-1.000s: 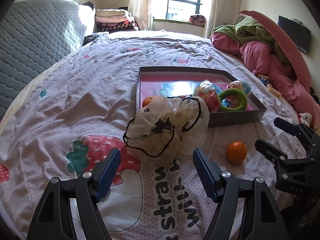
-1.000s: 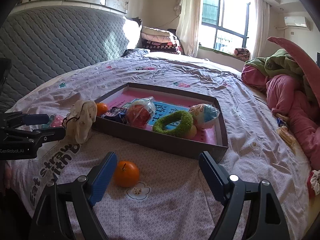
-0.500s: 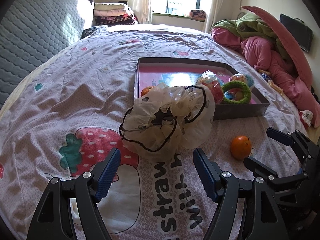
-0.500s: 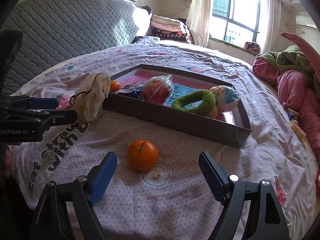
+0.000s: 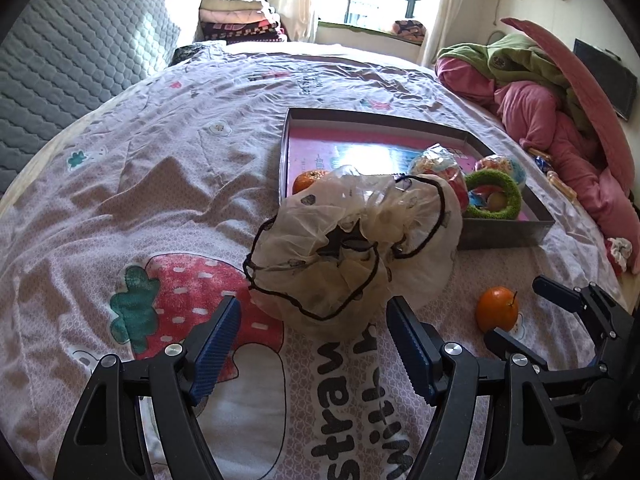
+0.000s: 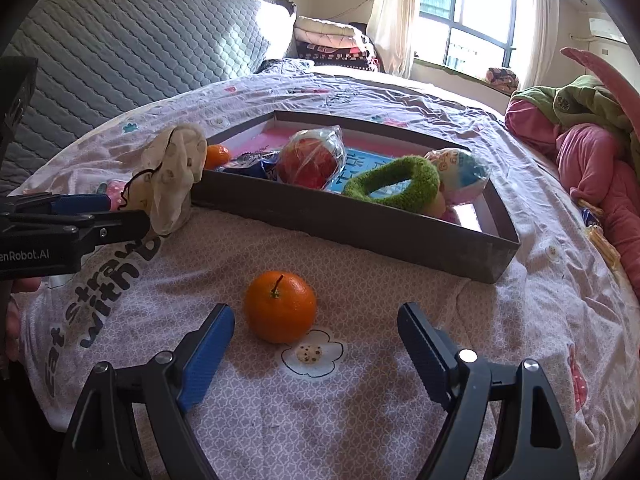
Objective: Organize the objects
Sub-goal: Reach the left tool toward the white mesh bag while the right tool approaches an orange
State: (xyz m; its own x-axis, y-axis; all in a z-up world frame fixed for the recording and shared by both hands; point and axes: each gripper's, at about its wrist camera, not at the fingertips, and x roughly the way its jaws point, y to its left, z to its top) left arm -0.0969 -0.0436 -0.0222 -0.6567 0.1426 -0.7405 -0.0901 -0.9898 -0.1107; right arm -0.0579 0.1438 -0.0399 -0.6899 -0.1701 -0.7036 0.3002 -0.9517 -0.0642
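A crumpled cream plastic cap with a black elastic edge (image 5: 352, 248) lies on the bedsheet against the dark tray (image 5: 504, 236). My left gripper (image 5: 312, 344) is open, its tips just short of the cap. A loose orange (image 6: 280, 306) lies on the sheet before the tray (image 6: 360, 228). My right gripper (image 6: 316, 348) is open, close behind the orange, which sits nearer its left finger. The tray holds a second orange (image 5: 310, 180), two wrapped balls (image 6: 312, 156) and a green ring (image 6: 392, 188). The loose orange also shows in the left wrist view (image 5: 497, 308).
The bed has a pink printed sheet (image 5: 160, 200) and a grey quilted headboard (image 6: 140, 48). Pink and green bedding (image 5: 552, 92) is piled at the right. Folded blankets (image 5: 240, 16) lie by the window. The left gripper shows in the right wrist view (image 6: 100, 216) by the cap.
Both grippers have moved forward: the left closer to the cap, the right closer to the loose orange. Both stay open. No object has moved.
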